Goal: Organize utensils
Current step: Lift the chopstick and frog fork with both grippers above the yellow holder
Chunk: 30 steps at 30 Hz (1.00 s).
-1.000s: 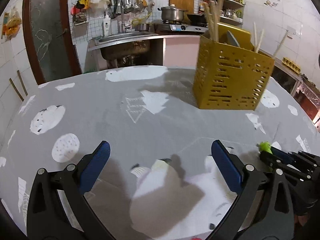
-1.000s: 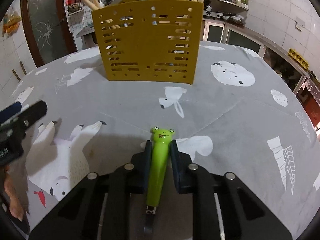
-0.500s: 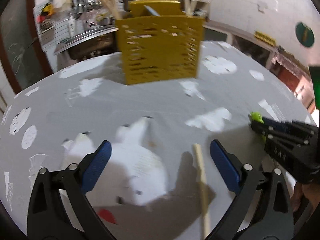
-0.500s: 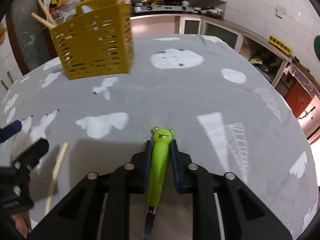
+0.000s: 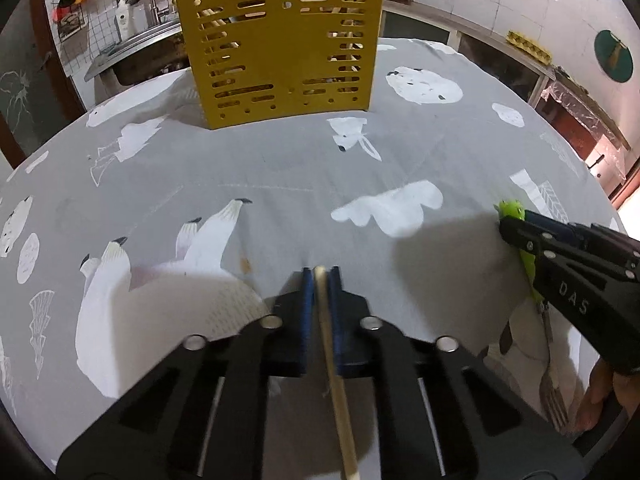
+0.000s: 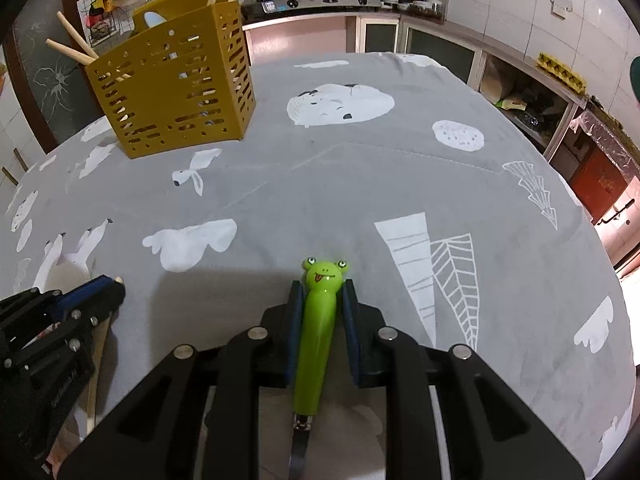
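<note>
A pale wooden chopstick [image 5: 334, 364] lies low over the grey tablecloth, and my left gripper [image 5: 319, 276] is shut on it near its far end. My right gripper [image 6: 322, 292] is shut on the green frog-headed handle of a fork [image 6: 316, 336]; in the left wrist view the same fork [image 5: 554, 380] shows its metal tines toward the table's near edge. The yellow slotted utensil caddy [image 5: 280, 48] stands at the far side of the table with several chopsticks and a spoon in it. From the right wrist view, the left gripper [image 6: 110, 286] sits at the lower left with the chopstick [image 6: 96, 364] beneath it.
The round table [image 6: 400, 184] wears a grey cloth with white animal prints. Behind it are a kitchen counter with a stove [image 6: 312, 0], a pot and a sink [image 5: 132, 56]. A person's hand [image 5: 600, 392] holds the right gripper at the table's near right edge.
My left gripper swung toward the caddy's front, came down over the chopstick and closed on it. The right gripper, still holding the frog fork, moved to the right of the caddy.
</note>
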### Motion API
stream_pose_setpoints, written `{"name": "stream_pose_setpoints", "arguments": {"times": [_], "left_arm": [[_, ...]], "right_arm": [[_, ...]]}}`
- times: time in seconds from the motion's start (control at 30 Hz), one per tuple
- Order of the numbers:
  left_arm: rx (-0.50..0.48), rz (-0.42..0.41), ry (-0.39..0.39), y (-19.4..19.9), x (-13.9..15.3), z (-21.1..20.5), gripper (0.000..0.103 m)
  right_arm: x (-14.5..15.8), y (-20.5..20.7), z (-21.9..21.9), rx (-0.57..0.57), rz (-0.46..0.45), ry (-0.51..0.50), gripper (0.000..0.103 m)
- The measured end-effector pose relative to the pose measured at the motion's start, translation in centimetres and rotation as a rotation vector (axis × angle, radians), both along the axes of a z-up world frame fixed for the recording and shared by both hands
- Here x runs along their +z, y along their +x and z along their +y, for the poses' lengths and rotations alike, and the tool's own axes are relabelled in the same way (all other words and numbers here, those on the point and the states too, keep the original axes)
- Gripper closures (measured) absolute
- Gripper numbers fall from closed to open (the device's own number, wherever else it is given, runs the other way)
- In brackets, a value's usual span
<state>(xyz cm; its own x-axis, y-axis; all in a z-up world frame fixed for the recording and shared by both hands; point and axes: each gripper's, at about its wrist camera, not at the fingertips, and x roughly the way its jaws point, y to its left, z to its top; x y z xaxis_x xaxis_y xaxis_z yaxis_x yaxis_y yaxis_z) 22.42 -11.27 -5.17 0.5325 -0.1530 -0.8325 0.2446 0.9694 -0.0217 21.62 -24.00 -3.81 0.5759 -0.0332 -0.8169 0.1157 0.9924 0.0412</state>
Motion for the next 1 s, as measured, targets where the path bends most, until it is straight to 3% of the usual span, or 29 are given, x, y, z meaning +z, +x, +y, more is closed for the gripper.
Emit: {"name": "stream_pose_setpoints", "arguments": {"times": [0.23,0.4,0.67,1.0], "left_arm": [[0.026,-0.018,-0.011,1.6,0.6,0.1,0.098],[0.056,-0.110,-0.018,1.7,3.0,1.2,0.098],[0.116,-0.306,-0.040,1.1,7.8,3.8,0.098],[0.139,-0.508,-0.054,0.9,11.9,6.0,0.098]], "right_arm": [[0.3,0.2,0.1,-0.017,-0.032,0.014,0.084],[1.8,-0.5,0.3,-0.017,-0.116,0.033,0.084],[6.0,-1.6,1.8,-0.006,-0.326,0.018,0.084],[9.7,-2.0,4.0,0.030,-0.546,-0.011,0.084]]}}
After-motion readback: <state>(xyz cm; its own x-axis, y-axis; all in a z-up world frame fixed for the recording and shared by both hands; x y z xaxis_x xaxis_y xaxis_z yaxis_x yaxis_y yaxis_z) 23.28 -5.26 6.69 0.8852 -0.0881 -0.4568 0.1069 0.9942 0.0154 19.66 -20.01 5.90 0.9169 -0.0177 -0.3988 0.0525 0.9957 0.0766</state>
